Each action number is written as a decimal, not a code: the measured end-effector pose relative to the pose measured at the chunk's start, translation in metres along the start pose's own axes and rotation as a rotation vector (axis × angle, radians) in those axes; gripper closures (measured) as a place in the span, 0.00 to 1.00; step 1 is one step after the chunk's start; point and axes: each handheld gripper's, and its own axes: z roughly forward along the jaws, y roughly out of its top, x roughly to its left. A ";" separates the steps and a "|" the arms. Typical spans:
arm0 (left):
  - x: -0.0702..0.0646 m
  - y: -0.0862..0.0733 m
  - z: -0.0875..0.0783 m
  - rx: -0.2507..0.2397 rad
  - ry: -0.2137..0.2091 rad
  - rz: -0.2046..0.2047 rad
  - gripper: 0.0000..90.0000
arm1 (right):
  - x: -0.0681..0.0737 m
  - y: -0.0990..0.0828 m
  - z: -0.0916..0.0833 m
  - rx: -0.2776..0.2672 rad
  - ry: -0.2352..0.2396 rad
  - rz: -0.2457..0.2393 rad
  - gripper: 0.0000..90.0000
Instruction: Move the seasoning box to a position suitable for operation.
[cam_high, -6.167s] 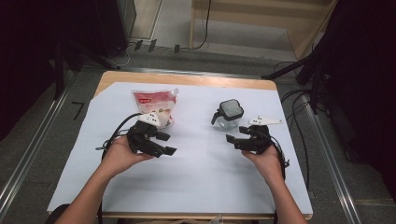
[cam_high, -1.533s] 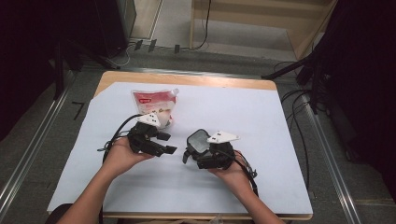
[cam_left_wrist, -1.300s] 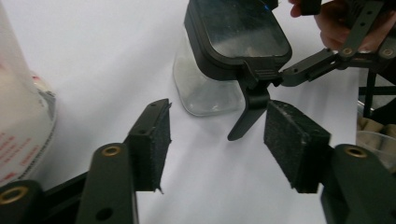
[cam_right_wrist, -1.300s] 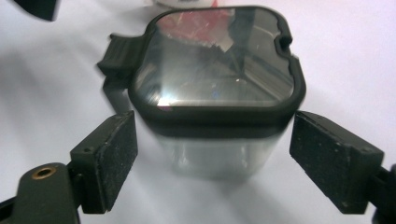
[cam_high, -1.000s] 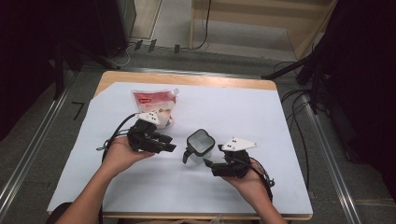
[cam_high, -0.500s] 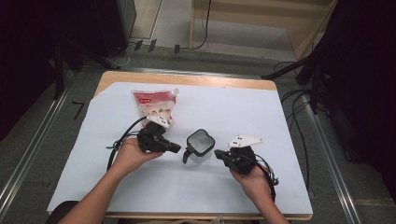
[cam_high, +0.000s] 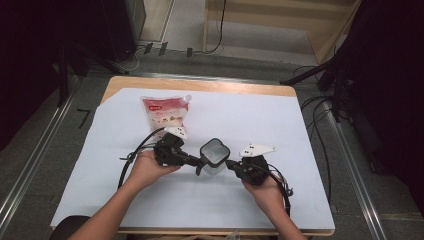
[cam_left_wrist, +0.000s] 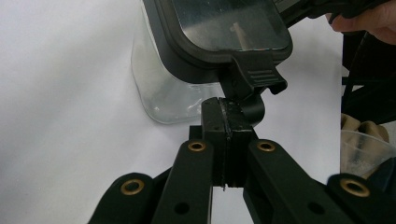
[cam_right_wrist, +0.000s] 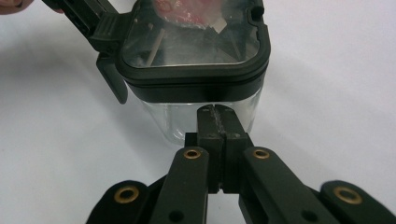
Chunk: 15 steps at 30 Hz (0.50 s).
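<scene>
A: From above, where's the clear container (cam_high: 215, 156)?
B: Between the claws: left gripper (cam_high: 196, 162) just beside its latch side, right gripper (cam_high: 231, 164) at the opposite wall.
A: Left gripper view?
B: The left gripper (cam_left_wrist: 229, 122) has its jaws pressed together, tips against the black latch (cam_left_wrist: 254, 80).
A: Right gripper view?
B: The right gripper (cam_right_wrist: 218, 122) is also closed, holding nothing, tips just below the lid (cam_right_wrist: 194, 42).

I see a white sheet (cam_high: 260, 120) covering most of the wooden worktop (cam_high: 200, 84), bare wood along the far edge. A red-and-white printed plastic pouch with a white corner spout (cam_high: 165, 112) lies flat on the sheet, far left. Black cables (cam_high: 325, 115) trail over the grey floor beyond the right edge.
</scene>
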 end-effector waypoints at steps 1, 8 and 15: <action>0.000 0.000 0.000 -0.003 0.003 -0.001 1.00 | 0.000 0.000 0.000 0.003 0.001 0.002 1.00; -0.002 0.000 0.001 -0.013 -0.004 -0.022 1.00 | -0.001 0.000 0.000 -0.002 0.001 0.008 1.00; -0.008 0.001 0.005 -0.009 -0.008 -0.020 1.00 | -0.003 0.001 0.002 -0.012 -0.017 0.012 1.00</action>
